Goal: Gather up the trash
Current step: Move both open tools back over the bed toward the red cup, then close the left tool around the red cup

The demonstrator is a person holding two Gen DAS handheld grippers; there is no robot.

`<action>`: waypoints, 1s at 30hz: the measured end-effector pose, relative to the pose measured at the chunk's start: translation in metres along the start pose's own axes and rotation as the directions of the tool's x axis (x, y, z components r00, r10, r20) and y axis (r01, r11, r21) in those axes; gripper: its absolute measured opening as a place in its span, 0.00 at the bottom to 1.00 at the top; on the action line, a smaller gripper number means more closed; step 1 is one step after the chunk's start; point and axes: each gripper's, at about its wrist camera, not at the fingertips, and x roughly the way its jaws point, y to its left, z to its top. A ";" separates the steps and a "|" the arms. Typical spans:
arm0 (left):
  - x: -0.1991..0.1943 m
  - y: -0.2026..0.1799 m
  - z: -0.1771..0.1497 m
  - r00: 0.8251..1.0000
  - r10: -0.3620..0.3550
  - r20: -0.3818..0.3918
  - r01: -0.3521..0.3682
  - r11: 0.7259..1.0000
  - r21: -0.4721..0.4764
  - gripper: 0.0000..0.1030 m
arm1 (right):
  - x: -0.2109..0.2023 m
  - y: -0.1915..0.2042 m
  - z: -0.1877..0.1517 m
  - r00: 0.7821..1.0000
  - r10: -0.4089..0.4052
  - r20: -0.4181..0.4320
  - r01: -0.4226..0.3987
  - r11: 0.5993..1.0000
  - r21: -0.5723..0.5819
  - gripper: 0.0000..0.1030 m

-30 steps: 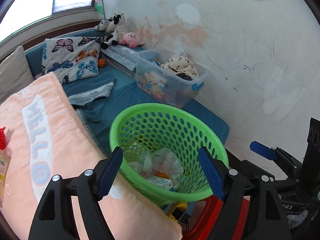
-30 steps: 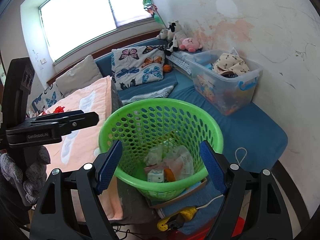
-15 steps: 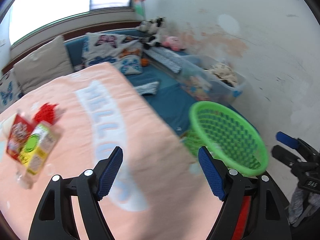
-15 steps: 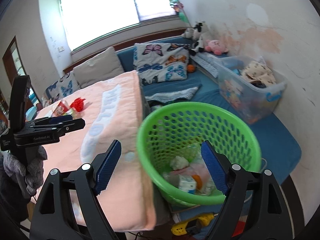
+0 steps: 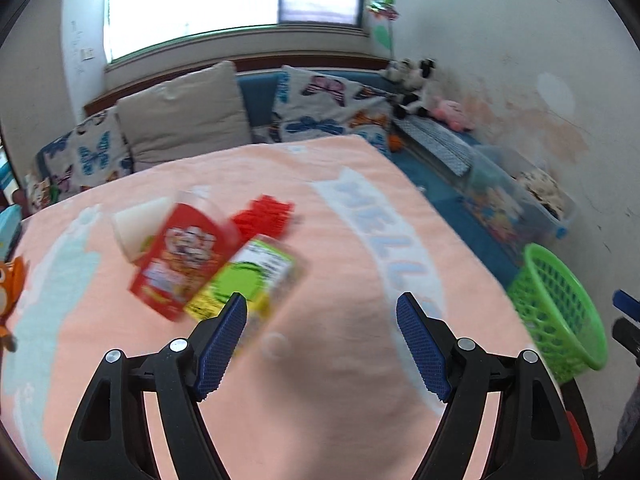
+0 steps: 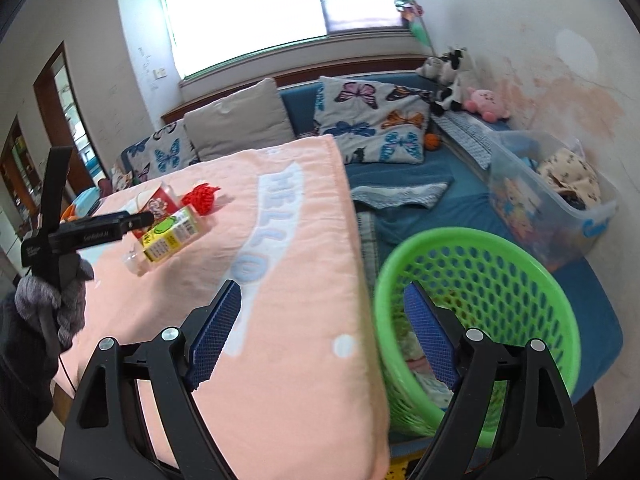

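Trash lies on the peach-cloth table (image 5: 340, 280): a red snack box (image 5: 180, 256), a yellow-green carton (image 5: 244, 284), a red net ball (image 5: 264, 216) and a white cup (image 5: 138, 224). The carton (image 6: 172, 236) and the red net ball (image 6: 202, 196) also show in the right wrist view. My left gripper (image 5: 322, 340) is open and empty, just right of the carton. The green basket (image 6: 480, 320) with trash inside stands right of the table. My right gripper (image 6: 322, 340) is open and empty over the table edge beside the basket.
A blue sofa (image 6: 400, 184) with butterfly cushions (image 6: 372, 120) runs behind the table. A clear storage bin (image 6: 552, 196) sits by the wall. Plush toys (image 6: 484, 104) lie in the corner. An orange toy (image 5: 8, 292) is at the table's left edge.
Both grippers have swung left, away from above the basket toward the table. The trash pile has come into my left wrist view and grown close.
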 end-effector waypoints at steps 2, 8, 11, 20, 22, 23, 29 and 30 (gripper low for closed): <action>0.002 0.019 0.007 0.999 0.044 0.005 -0.044 0.999 -0.015 0.73 | 0.006 0.008 0.004 1.000 0.010 -0.005 -0.010 1.000 -0.011 0.81; 0.015 0.066 0.021 0.993 0.122 -0.011 -0.122 0.991 -0.050 0.73 | 0.026 0.034 0.016 0.999 0.045 -0.022 -0.046 0.998 -0.049 0.82; 0.028 0.090 0.028 0.992 0.123 -0.040 -0.125 0.989 -0.081 0.73 | 0.036 0.048 0.021 0.997 0.062 -0.035 -0.065 0.996 -0.067 0.82; 0.069 0.118 0.036 0.989 0.082 -0.123 -0.092 0.993 -0.080 0.75 | 0.070 0.081 0.032 0.990 0.108 -0.091 -0.117 0.988 -0.103 0.82; 0.076 0.119 0.036 0.988 0.066 -0.136 -0.076 0.995 -0.069 0.76 | 0.076 0.088 0.034 0.989 0.111 -0.100 -0.122 0.986 -0.115 0.82; 0.079 0.119 0.036 0.988 0.065 -0.141 -0.074 0.995 -0.060 0.77 | 0.079 0.091 0.035 0.988 0.113 -0.105 -0.126 0.985 -0.121 0.82; 0.099 0.123 0.036 0.983 0.054 -0.177 -0.062 0.997 -0.037 0.80 | 0.097 0.108 0.043 0.984 0.126 -0.126 -0.144 0.978 -0.152 0.82; 0.102 0.124 0.036 0.982 0.060 -0.180 -0.067 0.997 -0.034 0.80 | 0.101 0.111 0.044 0.983 0.127 -0.132 -0.148 0.976 -0.158 0.82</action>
